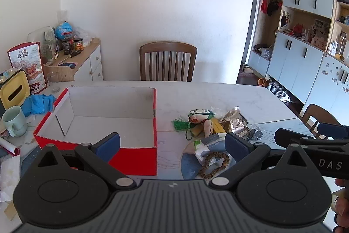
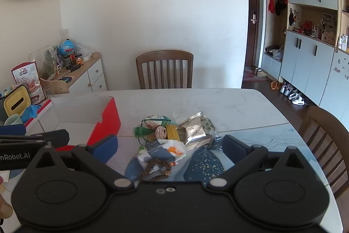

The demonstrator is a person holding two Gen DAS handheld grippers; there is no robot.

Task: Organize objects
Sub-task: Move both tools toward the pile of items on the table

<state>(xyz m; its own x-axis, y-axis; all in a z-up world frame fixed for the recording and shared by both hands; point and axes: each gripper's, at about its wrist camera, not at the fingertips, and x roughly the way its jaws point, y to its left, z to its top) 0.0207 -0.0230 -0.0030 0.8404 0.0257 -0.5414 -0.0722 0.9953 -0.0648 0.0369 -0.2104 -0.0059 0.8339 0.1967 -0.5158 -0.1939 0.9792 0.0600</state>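
Nearest the viewer, the left claw (image 1: 172,141) hangs over the white marble worktop (image 1: 218,95) with its blue-padded jaws spread wide and nothing between them. The right claw (image 2: 170,144) hangs just beside it, tilted down the same way, jaws equally wide and empty.

Just past the pads lies a loose heap of small things on a blue patterned patch of the worktop. At its near edge sits a brown bead bracelet (image 2: 158,167), resting against a crumpled white packet (image 2: 162,151). Behind those lie a yellow block (image 2: 172,132), a silver foil pouch (image 2: 195,131), an embroidered cloth sachet (image 1: 199,116) and a green tassel (image 1: 180,125).

To the left of the heap stands a red cardboard box (image 1: 135,156), open-topped, its white inside bare. Left of the box are a pale green mug (image 1: 14,120) and blue gloves (image 1: 38,103).

At the far edge of the worktop stands a wooden chair (image 1: 168,61) against a white wall.
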